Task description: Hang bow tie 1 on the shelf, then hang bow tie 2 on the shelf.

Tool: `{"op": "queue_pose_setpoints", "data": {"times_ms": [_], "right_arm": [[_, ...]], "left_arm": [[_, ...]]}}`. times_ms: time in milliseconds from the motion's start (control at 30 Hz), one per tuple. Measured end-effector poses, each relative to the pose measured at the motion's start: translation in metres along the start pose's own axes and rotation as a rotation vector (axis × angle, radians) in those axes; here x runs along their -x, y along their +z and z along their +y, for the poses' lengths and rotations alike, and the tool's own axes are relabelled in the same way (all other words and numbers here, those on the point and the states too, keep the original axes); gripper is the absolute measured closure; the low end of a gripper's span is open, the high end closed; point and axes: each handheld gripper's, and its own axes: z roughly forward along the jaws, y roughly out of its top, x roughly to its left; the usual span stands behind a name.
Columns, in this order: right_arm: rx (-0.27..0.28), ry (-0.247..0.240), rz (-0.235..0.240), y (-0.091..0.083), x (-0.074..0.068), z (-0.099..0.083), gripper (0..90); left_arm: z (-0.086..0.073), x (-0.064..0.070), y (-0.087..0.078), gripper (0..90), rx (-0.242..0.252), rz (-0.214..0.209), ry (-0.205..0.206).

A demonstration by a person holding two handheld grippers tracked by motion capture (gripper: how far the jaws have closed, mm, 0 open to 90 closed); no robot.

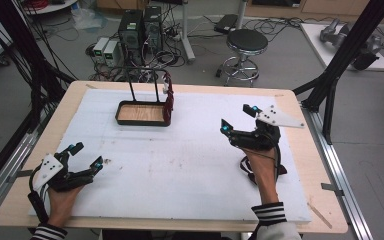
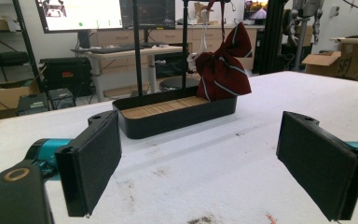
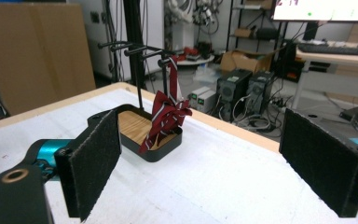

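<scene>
Tongs of both hands are held spread, with nothing between the jaws. Left tongs are seen at the near left corner of the counter, right tongs toward its right side. A dark red striped bow tie is hung from the black stand, at the tray's right end, well apart from both tongs.

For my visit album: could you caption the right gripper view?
Open claw faces a striped maroon bow tie hanging on a black stand over its wood-lined tray.
</scene>
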Motion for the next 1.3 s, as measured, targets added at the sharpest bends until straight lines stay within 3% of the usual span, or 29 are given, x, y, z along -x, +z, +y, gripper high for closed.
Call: {"op": "queue_pose_setpoints", "data": {"times_ms": [267, 667, 1300], "right_arm": [[0.044, 0.001, -0.022, -0.022, -0.001, -0.027, 11.9], [0.018, 0.036, -0.039, -0.029, 0.006, -0.059, 11.9], [-0.002, 0.060, -0.050, -0.031, 0.011, -0.063, 11.9]], "left_arm": [[0.000, 0.000, 0.000, 14.4, -0.002, -0.001, 0.002], [0.000, 0.000, 0.000, 14.4, -0.005, 0.000, 0.006], [0.000, 0.001, 0.000, 14.4, -0.004, 0.002, 0.007]]}}
